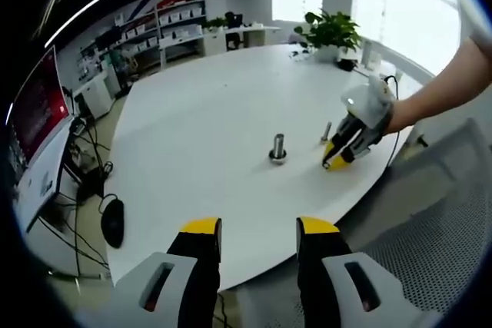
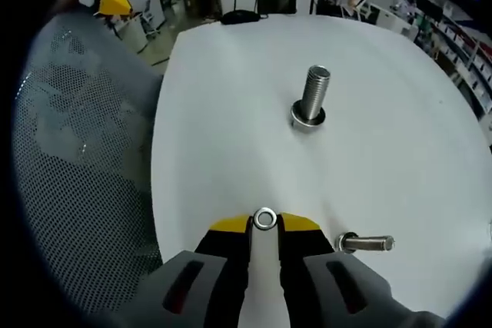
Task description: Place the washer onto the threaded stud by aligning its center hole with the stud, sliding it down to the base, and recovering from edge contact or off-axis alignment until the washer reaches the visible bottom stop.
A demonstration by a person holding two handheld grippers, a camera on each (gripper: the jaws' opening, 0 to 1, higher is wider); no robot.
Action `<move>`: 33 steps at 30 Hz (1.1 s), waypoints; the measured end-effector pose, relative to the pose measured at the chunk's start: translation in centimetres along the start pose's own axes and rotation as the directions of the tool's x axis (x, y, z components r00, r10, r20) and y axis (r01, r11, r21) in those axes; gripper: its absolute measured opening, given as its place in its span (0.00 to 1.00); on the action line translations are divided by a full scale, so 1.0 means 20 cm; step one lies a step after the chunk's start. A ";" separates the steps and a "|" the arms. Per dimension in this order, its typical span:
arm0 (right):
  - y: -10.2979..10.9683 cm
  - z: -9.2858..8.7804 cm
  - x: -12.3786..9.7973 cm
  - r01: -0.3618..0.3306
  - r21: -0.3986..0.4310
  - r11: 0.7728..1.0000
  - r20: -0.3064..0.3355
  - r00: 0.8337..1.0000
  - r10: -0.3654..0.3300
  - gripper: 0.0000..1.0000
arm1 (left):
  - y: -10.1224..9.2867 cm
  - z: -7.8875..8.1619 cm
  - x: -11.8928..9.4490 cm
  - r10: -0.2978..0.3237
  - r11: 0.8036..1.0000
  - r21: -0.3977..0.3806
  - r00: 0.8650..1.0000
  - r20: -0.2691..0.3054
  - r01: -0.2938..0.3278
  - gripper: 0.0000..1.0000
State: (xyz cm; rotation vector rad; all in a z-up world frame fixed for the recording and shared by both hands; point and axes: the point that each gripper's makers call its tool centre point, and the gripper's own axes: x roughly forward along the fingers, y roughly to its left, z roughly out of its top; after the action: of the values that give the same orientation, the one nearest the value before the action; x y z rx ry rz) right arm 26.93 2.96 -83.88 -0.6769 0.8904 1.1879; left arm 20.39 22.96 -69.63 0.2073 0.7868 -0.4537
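The threaded stud point(image 2: 313, 91) stands upright on the white table point(image 2: 231, 113), with a metal ring around its foot. My right gripper point(image 2: 264, 224) is shut on the small washer point(image 2: 264, 219), which sits between the yellow tips, low over the table's near edge and short of the stud. In the left gripper view the stud point(image 1: 277, 146) is mid-table, and the right gripper point(image 1: 338, 157), held by a person's hand, is close to its right. My left gripper point(image 1: 259, 228) is open and holds nothing, back from the table's edge.
A loose bolt point(image 2: 367, 244) lies on the table right of my right gripper; it also shows by the stud point(image 1: 326, 131). A grey mesh chair point(image 2: 84, 159) is beside the table. A potted plant point(image 1: 329, 34) stands at the far edge.
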 end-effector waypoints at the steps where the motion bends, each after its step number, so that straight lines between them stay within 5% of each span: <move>1: -0.01 -0.01 -0.01 -0.001 -0.002 1.000 -0.002 1.000 0.001 0.15 | 0.00 0.00 0.00 0.002 1.000 0.002 1.000 -0.002 -0.002 0.37; 9: 0.02 -0.05 -0.04 -0.057 -0.012 0.998 -0.027 0.998 0.057 0.22 | 0.01 -0.01 0.00 0.009 1.000 0.004 1.000 -0.007 -0.009 0.37; 13: 0.03 -0.06 -0.03 -0.070 -0.155 0.985 -0.103 0.993 0.055 0.24 | 0.01 0.00 0.00 0.009 1.000 0.009 1.000 -0.006 -0.009 0.37; 20: 0.04 -0.02 0.00 -0.086 -0.154 0.984 -0.145 0.987 0.064 0.22 | 0.01 0.00 0.00 0.010 1.000 0.006 1.000 0.001 -0.010 0.37; 30: 0.04 -0.01 0.01 -0.191 -0.370 0.909 -0.262 0.960 0.095 0.13 | 0.02 0.01 -0.01 0.017 1.000 0.002 1.000 0.019 -0.017 0.37; 33: 0.04 -0.01 0.01 -0.207 -0.364 0.908 -0.273 0.956 0.108 0.13 | 0.02 0.02 -0.01 0.023 1.000 0.009 0.999 0.023 -0.023 0.37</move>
State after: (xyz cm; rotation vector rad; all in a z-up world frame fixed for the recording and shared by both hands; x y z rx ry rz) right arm 26.17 3.07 -84.17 -1.1123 0.9381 1.4691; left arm 20.65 23.22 -69.20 0.2187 0.7590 -0.4374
